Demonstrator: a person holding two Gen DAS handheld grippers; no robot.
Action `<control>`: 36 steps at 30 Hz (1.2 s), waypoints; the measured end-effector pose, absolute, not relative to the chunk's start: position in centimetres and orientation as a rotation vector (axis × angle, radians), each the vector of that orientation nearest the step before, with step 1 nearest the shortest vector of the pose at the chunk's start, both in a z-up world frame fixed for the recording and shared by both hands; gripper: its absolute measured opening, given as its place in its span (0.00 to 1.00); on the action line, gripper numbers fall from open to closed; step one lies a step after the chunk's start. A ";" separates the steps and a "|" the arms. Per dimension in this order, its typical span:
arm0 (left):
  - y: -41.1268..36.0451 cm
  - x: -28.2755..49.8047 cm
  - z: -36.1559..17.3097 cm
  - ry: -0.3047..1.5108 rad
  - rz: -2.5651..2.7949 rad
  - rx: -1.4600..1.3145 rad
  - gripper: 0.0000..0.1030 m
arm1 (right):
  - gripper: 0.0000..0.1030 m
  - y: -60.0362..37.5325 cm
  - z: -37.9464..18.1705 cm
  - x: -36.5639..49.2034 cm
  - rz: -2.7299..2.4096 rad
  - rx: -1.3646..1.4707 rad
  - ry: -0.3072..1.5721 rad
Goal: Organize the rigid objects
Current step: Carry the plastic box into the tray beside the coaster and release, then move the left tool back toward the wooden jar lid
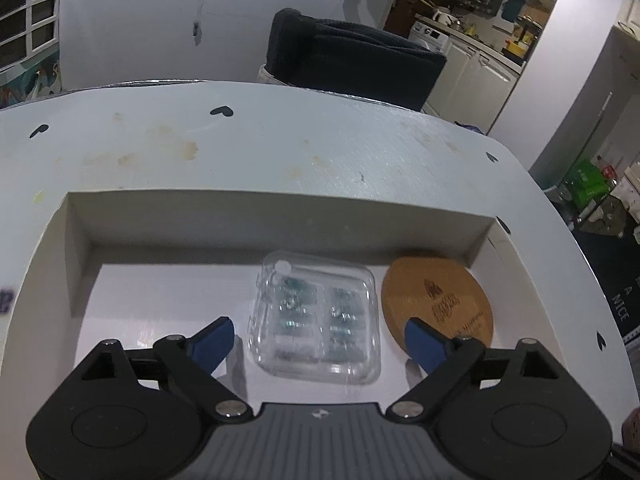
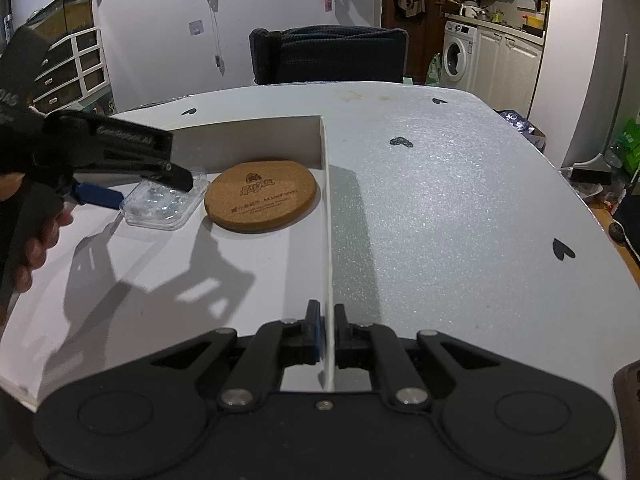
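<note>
Nearest, in the right wrist view, the right gripper (image 2: 327, 336) is clenched on the thin side wall of a shallow white cardboard box (image 2: 326, 216), its two fingers pinching the wall from inside and outside to hold the box steady on the table (image 2: 460, 200).

Farther in, the left gripper (image 1: 320, 336) hangs inside the box with its blue-padded fingers (image 1: 212, 340) spread wide — released, grasping nothing. Between and just beyond them a clear plastic case (image 1: 316, 320) of small parts lies flat on the box floor. Just beside it, toward the far right corner, lies a round cork coaster (image 1: 438, 304) with a printed logo.

Judging from this, the case is being set down in the box. To do it well, the left gripper should draw straight back and up, so neither pad drags the light case or nudges the coaster, while the right keeps its pinch firm.

Only the right view shows the grip on the wall, the person's hand (image 2: 36, 240) and the gap between case and coaster. Only the left view shows the case's two rows of contents. Beyond the table stands a dark chair (image 2: 328, 54).
</note>
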State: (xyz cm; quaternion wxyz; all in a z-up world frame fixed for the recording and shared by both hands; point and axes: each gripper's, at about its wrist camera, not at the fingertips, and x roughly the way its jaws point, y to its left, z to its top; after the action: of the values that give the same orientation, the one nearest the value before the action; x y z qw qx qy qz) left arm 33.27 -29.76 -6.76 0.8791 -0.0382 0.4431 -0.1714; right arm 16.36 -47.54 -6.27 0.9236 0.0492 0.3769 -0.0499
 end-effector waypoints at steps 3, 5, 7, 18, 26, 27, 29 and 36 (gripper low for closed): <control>-29.7 32.5 -6.4 0.922 -0.374 -0.070 0.93 | 0.07 -47.5 -6.2 16.4 -0.105 0.101 0.774; -29.6 31.8 -6.1 0.916 -0.390 -0.061 0.95 | 0.07 -47.5 -6.2 16.4 -0.105 0.101 0.773; -29.6 31.0 -5.7 0.908 -0.409 -0.051 0.96 | 0.07 -47.4 -6.2 16.4 -0.106 0.098 0.774; -28.9 26.6 -3.6 0.832 -0.518 -0.013 1.00 | 0.08 -47.3 -6.4 16.2 -0.115 0.091 0.766; -27.3 23.2 -2.2 0.736 -0.535 0.036 1.00 | 0.08 -47.4 -6.4 16.1 -0.107 0.090 0.763; -27.0 22.8 -2.0 0.726 -0.535 0.040 1.00 | 0.08 -47.4 -6.4 16.1 -0.107 0.089 0.762; -26.1 22.1 -1.8 0.706 -0.537 0.043 1.00 | 0.08 -47.3 -6.4 16.1 -0.107 0.087 0.762; -22.6 19.8 -0.3 0.641 -0.538 0.053 1.00 | 0.08 -47.3 -6.4 16.0 -0.105 0.077 0.762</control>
State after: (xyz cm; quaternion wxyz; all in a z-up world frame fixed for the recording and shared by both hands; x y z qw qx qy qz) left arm 19.79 -22.58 -0.27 0.9134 0.0259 0.3111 -0.2612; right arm 16.05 -47.28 -6.37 0.9263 0.0378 0.3715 -0.0514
